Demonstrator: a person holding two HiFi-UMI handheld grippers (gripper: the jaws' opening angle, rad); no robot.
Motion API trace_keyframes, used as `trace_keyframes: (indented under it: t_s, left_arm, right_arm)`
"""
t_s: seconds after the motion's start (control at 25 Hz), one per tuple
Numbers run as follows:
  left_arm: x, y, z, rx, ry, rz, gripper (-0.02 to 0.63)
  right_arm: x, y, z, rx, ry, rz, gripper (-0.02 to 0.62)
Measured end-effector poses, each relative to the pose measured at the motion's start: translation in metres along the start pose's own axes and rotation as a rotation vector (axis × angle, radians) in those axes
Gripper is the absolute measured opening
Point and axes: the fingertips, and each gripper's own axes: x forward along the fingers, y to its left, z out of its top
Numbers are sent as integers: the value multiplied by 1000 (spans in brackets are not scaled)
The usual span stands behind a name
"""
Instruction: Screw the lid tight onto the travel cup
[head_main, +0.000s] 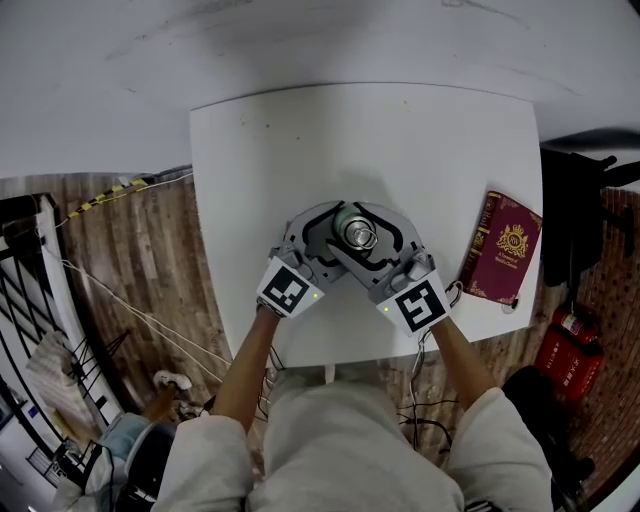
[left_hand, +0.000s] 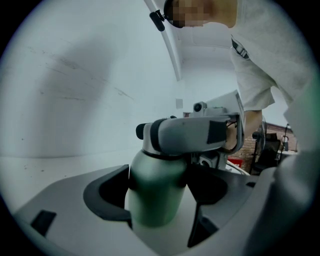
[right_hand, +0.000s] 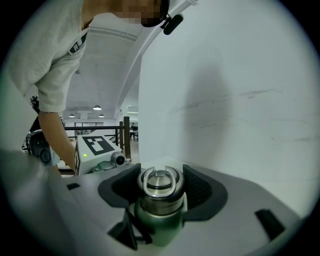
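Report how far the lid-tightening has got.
Done: the lid sits on the upright green travel cup. In hand: the left gripper clamps the cup's body, and the right gripper grips the lid. Still to do: turning it tight. How tight it is now cannot be seen.

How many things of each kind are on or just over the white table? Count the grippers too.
Cup: 1
Lid: 1
Red booklet: 1
Gripper: 2 (left gripper, right gripper)
Total: 5
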Motion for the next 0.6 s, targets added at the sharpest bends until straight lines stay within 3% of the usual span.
trace_keyframes:
  t_s: [0.36, 0.6]
  left_arm:
    - [-1, -1, -1, 0, 25, 5, 341]
    - [0, -1, -1, -9, 23, 5, 341]
  right_arm:
    - [-1, -10, 9, 72, -86, -211, 259]
    - [-2, -11, 7, 67, -81, -233, 259]
